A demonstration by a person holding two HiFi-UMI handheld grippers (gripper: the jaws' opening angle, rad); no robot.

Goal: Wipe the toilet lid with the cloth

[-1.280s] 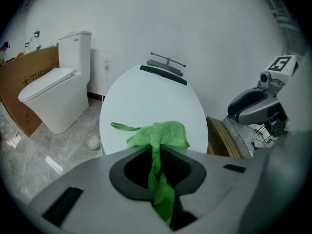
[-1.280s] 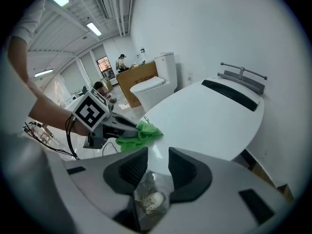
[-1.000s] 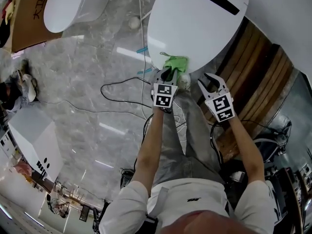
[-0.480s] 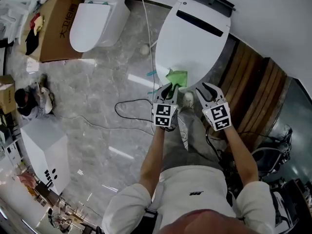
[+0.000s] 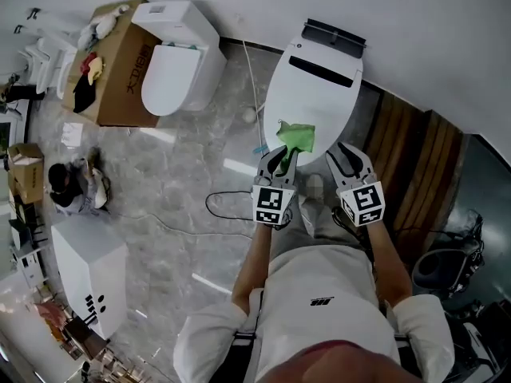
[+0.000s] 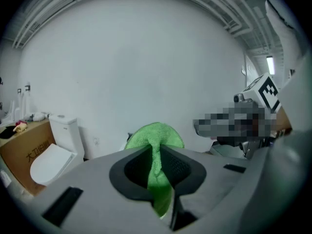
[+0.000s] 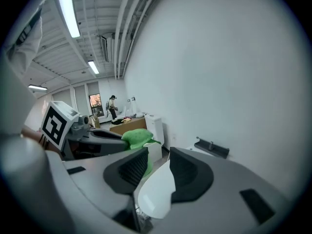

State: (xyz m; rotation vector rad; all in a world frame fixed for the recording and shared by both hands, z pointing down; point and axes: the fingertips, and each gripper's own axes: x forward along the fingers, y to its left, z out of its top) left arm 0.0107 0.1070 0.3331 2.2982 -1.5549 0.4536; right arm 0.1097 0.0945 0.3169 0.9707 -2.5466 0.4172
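The white toilet [image 5: 313, 86] stands against the wall with its lid [image 5: 307, 98] shut. A green cloth [image 5: 296, 136] hangs over the lid's near end, and my left gripper [image 5: 281, 156] is shut on it. In the left gripper view the cloth [image 6: 155, 143] bunches between the jaws and fans out beyond them. My right gripper [image 5: 350, 153] is open beside it on the right, with nothing between its fingers. In the right gripper view the lid [image 7: 157, 195] shows through the open jaws, with the cloth [image 7: 136, 136] off to the left.
A second toilet [image 5: 177, 64] and a cardboard box [image 5: 112, 66] stand at the back left. Black cables [image 5: 227, 207] trail on the marble floor by my feet. A wooden slatted platform [image 5: 415, 166] lies right of the toilet. A white cabinet [image 5: 88, 274] is at the lower left.
The head view has pulled up and back, so the toilet looks smaller and farther. Both grippers have risen with it, and the left one has lifted the cloth away from the lid's front edge.
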